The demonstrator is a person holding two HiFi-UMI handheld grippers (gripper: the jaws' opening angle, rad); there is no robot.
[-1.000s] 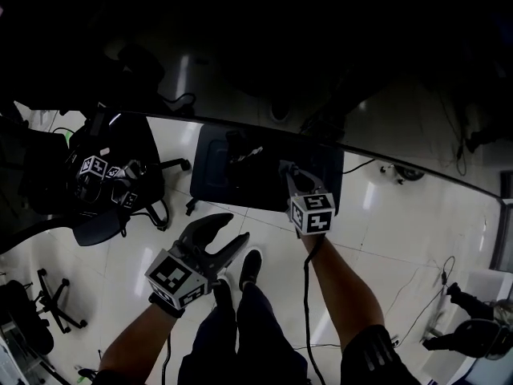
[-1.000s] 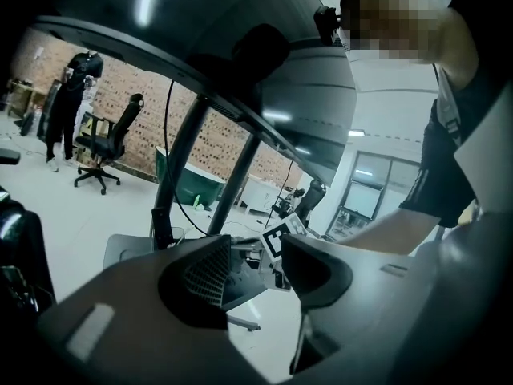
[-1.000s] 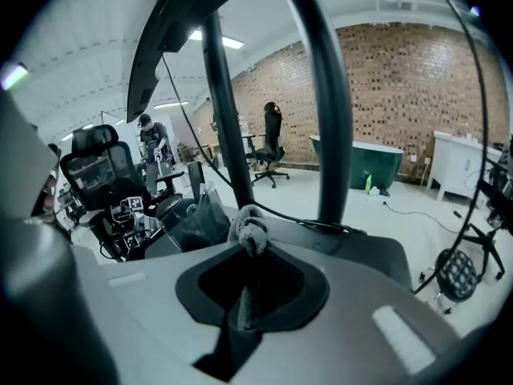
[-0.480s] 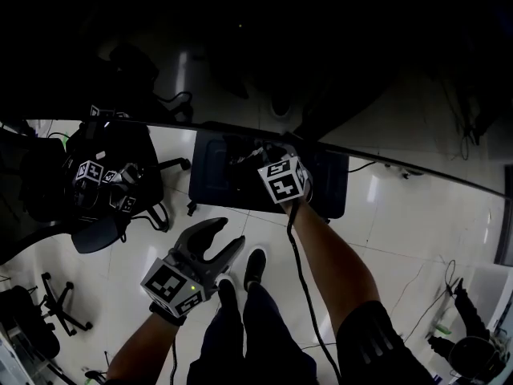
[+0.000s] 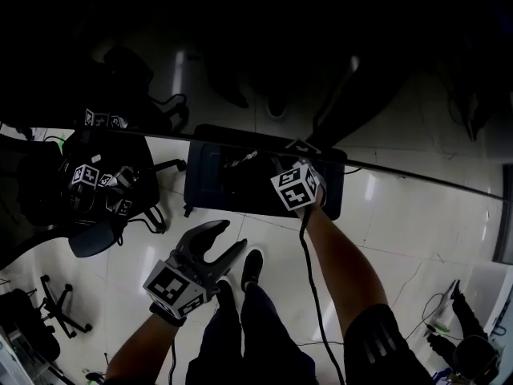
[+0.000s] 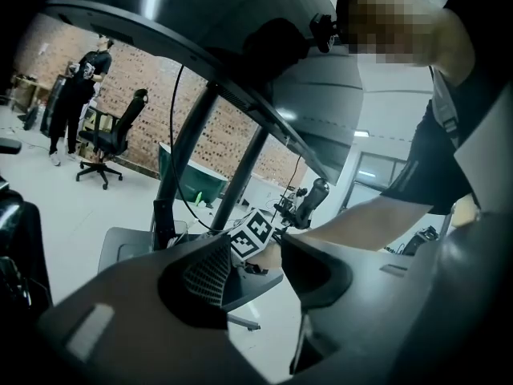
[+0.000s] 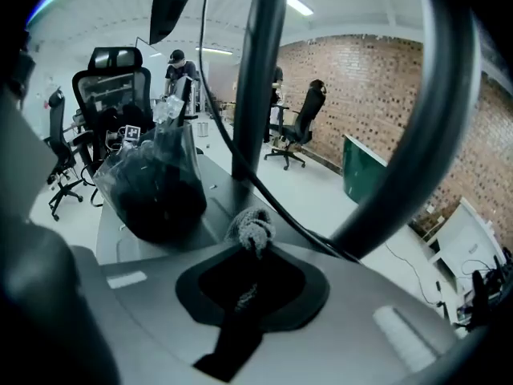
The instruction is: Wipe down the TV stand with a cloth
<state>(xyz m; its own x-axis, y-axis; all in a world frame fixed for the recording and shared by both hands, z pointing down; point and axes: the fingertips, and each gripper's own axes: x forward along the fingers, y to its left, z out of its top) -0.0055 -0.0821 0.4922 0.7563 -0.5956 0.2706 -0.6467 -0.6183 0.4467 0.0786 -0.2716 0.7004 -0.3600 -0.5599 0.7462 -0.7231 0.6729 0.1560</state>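
Grey and nubbly in the pinched jaws of right gripper (image 7: pixel 252 253): cloth (image 7: pixel 252 229), likely soft, light, limp; best taken by a bunched fold. Sits close over TV stand base (image 7: pixel 210 197), beside bagged bundle (image 7: pixel 156 179). Nearer, left gripper (image 5: pixel 227 235) spread wide, empty.

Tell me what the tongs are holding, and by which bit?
The right tongs pinch a fuzzy grey cloth by a bunched-up part. The left tongs stand open and hold nothing.

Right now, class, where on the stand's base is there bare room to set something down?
The base's left end, beyond the bag, looks bare. The middle is crowded: bag, pole, cable, and the right claw shut on the cloth. The right end is too dark to judge.
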